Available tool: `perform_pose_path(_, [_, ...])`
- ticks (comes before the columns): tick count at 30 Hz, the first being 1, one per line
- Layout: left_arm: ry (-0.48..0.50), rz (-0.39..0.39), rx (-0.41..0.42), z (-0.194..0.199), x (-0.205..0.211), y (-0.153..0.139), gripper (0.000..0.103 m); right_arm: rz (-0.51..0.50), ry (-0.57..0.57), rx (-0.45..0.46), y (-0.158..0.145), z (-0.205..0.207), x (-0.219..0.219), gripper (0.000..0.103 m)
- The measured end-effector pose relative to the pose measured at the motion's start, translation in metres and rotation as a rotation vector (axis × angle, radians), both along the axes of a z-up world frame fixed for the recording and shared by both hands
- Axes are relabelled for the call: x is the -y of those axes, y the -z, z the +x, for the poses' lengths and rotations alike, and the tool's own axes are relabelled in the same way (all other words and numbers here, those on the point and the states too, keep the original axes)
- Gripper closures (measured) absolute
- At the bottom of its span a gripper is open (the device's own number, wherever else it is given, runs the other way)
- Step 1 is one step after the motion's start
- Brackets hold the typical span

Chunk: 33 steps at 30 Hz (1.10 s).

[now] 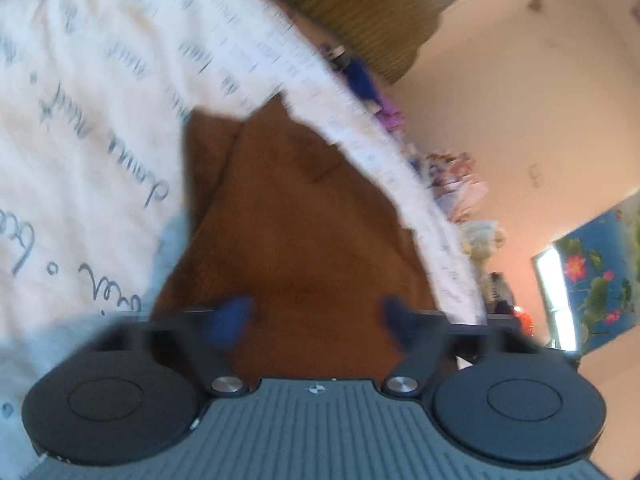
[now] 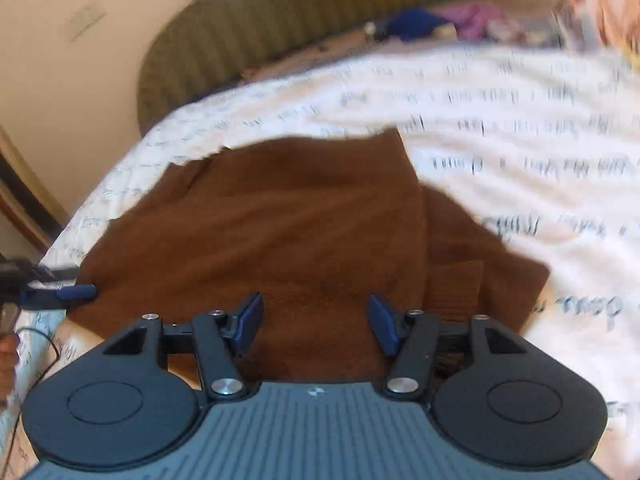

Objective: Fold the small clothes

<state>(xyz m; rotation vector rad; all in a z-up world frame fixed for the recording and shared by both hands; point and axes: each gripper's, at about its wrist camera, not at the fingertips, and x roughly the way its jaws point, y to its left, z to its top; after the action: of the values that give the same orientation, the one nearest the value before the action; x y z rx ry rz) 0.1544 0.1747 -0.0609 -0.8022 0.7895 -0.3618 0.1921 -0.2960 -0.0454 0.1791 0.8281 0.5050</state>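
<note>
A brown garment (image 1: 304,216) lies spread on a white bedsheet printed with script (image 1: 80,92). In the left wrist view my left gripper (image 1: 316,322) hovers over the garment's near part, its blue pads wide apart and nothing between them. The right wrist view shows the same brown garment (image 2: 288,220) folded over, with a ribbed cuff or hem (image 2: 456,280) showing at the right. My right gripper (image 2: 316,320) is open just above the cloth, pads apart and not pinching it. A blue finger (image 2: 76,292) of the left gripper shows at the garment's left edge.
An olive striped headboard (image 2: 248,28) rises behind the bed. Blue and purple clothes (image 2: 440,22) are piled near it. The bed's edge (image 2: 60,240) drops off at the left, with a cable (image 2: 48,344) and a hand (image 2: 6,356) there. A flowered blue hanging (image 1: 596,280) is on the wall.
</note>
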Motion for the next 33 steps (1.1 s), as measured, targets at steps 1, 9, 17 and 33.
perform_pose_path(1, [0.027,-0.051,0.038,-0.006,0.0,-0.007,0.003,0.03,-0.016,0.006,-0.006,-0.007,-0.002,0.044])
perform_pose_path(9, [0.099,-0.012,-0.077,0.011,0.039,0.034,0.02,-0.105,-0.061,-0.02,0.036,-0.029,-0.033,0.047])
perform_pose_path(17, [0.099,0.059,0.04,-0.008,0.05,-0.017,0.0,-0.057,0.0,0.065,0.002,-0.046,-0.017,0.04])
perform_pose_path(33, [0.073,0.698,0.047,-0.015,0.127,-0.012,0.0,-0.113,0.175,0.072,0.012,-0.072,0.013,0.017])
